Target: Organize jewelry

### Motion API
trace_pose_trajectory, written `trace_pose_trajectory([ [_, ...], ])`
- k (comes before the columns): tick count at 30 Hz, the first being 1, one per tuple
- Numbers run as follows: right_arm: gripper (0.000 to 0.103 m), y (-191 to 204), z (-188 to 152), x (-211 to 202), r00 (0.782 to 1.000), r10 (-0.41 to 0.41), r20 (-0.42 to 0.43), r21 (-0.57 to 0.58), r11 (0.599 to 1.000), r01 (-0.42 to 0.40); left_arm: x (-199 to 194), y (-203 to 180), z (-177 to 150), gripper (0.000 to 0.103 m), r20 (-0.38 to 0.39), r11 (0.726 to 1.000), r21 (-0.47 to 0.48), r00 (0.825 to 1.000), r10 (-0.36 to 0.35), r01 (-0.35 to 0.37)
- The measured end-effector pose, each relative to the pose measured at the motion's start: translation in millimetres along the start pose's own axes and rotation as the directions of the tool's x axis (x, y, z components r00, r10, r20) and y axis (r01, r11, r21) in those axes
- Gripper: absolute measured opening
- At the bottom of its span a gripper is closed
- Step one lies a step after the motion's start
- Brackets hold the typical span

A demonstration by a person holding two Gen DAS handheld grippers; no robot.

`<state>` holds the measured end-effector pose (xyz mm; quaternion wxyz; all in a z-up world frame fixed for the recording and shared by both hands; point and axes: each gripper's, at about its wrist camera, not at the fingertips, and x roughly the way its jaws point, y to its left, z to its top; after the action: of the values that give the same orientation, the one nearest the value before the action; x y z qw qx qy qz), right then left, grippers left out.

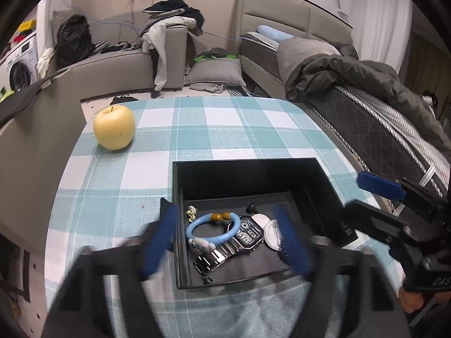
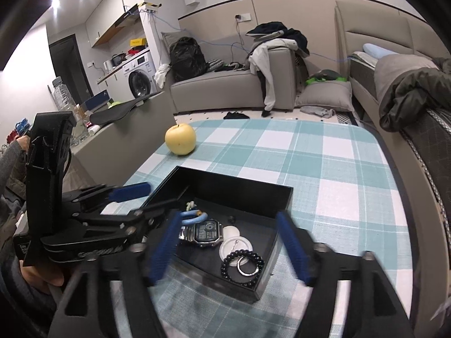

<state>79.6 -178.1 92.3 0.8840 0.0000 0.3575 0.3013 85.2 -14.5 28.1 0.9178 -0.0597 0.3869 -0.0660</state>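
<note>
A black open box [image 1: 180, 186] [image 2: 284, 197] sits on the checked tablecloth. Inside lie a light blue bracelet with a charm [image 1: 214, 229] [image 2: 191, 217], a silver digital watch [image 1: 245, 233] [image 2: 205, 232], a white round disc [image 1: 272, 235] [image 2: 229, 246] and a small pale earring [image 1: 191, 212]. The right wrist view also shows a black bead bracelet [image 2: 243, 264] and a silver ring [image 2: 248, 266]. My left gripper [image 1: 225, 239] is open and empty, fingers straddling the box's near left part. My right gripper [image 2: 228, 248] is open and empty above the box's near side.
A yellow apple [image 1: 114, 127] [image 2: 180, 138] stands on the table's far left. A bed [image 1: 380, 118] runs along the table's right edge, a sofa [image 1: 118, 64] lies beyond. A low counter [image 2: 126, 118] stands left of the table.
</note>
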Motion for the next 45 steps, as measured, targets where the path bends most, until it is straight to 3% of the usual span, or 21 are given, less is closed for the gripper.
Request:
trace_pose_trajectory([
  [2, 0.091, -1, -1, -2, 1.0, -0.009, 0.012, 0.005, 1.0, 0.009, -4, 1, -1, 0.082, 0.023, 1.0, -0.004, 1.0, 0.0, 0.0],
  [5, 0.103, -2, -2, -3, 1.0, -0.019, 0.012, 0.006, 1.0, 0.019, -10, -1, -2, 0.096, 0.056, 1.0, 0.019, 0.998, 0.015, -0.016],
  [7, 0.103, -1, -4, -4, 0.999, -0.041, 0.02, 0.004, 0.999, 0.041, -14, -1, -4, 0.102, 0.083, 0.999, 0.013, 0.996, 0.03, -0.031],
  [10, 0.103, 0, -7, -5, 0.997, -0.073, 0.011, -0.008, 0.997, 0.073, -17, 0, -7, 0.102, 0.09, 0.999, 0.002, 0.995, 0.045, -0.045],
  [19, 0.103, 5, -25, -7, 0.999, -0.045, 0.023, 0.021, 0.999, 0.044, -27, -3, -23, 0.102, 0.125, 0.996, -0.001, 0.989, 0.084, -0.084],
  [45, 0.103, 13, -25, -20, 0.999, -0.048, 0.022, 0.062, 0.997, 0.046, -35, 2, -26, 0.102, 0.121, 0.996, -0.051, 0.99, 0.078, -0.073],
])
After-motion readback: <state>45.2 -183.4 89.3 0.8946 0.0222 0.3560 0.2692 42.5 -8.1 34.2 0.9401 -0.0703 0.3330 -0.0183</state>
